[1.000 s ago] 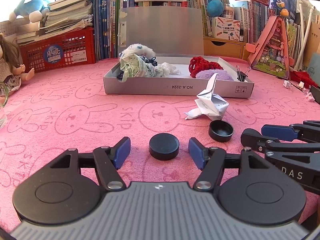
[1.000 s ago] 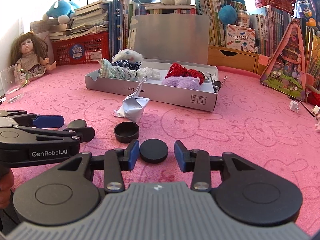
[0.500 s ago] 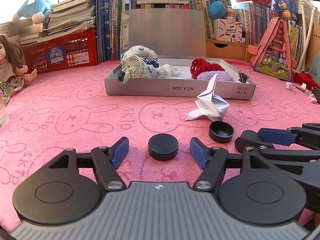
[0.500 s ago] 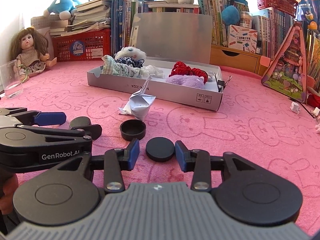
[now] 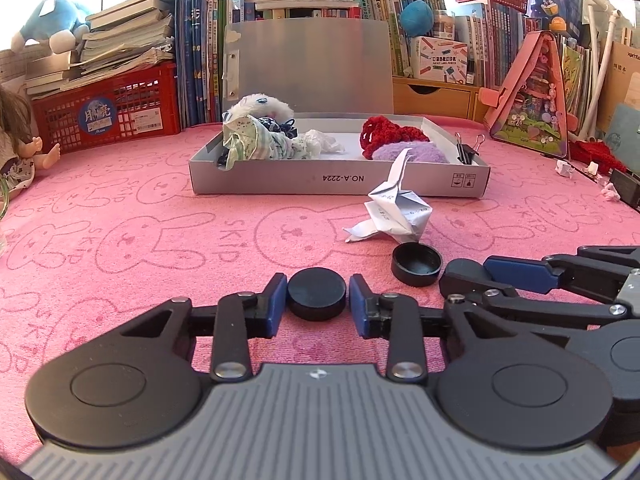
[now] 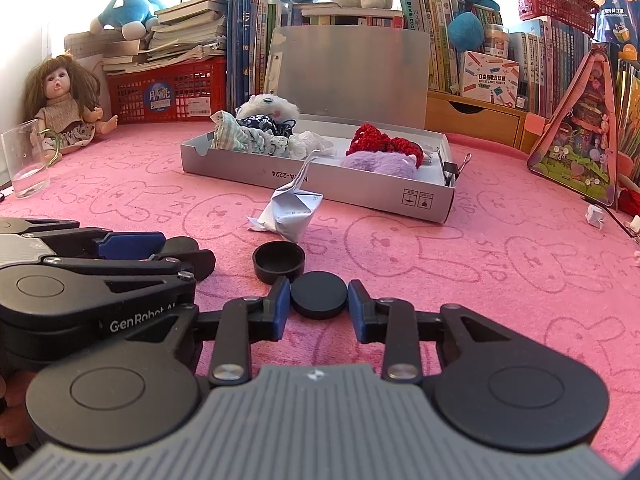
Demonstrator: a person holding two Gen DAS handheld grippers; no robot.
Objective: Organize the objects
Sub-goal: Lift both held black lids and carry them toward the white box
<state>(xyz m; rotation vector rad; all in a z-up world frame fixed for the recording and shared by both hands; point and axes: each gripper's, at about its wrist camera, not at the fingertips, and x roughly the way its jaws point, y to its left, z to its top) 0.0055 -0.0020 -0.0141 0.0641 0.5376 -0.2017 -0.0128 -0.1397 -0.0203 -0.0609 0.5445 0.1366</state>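
Observation:
Two flat black round caps lie on the pink rabbit-print cloth. In the left wrist view one black cap [image 5: 317, 294] sits between the blue pads of my left gripper [image 5: 318, 304]. Its jaws are closing and both pads meet the cap's rim. My right gripper [image 6: 319, 304] is closing the same way on the other black cap [image 6: 319, 294]. An upturned black lid [image 5: 417, 264] [image 6: 279, 261] rests between the two grippers. Behind it stands a folded paper crane [image 5: 394, 212]. The grey box [image 5: 340, 184] holds cloth and yarn items.
The box's lid stands upright behind it. Binder clips [image 5: 466, 150] hang on its right wall. A glass [image 6: 26, 160] and a doll [image 6: 66, 108] are at far left. A red basket [image 5: 108, 112], books and a pink triangular case [image 5: 532, 100] line the back.
Both grippers' jaws have drawn in from wide apart until their pads meet the black caps. The right gripper edged slightly forward. The caps, lid and crane stayed put.

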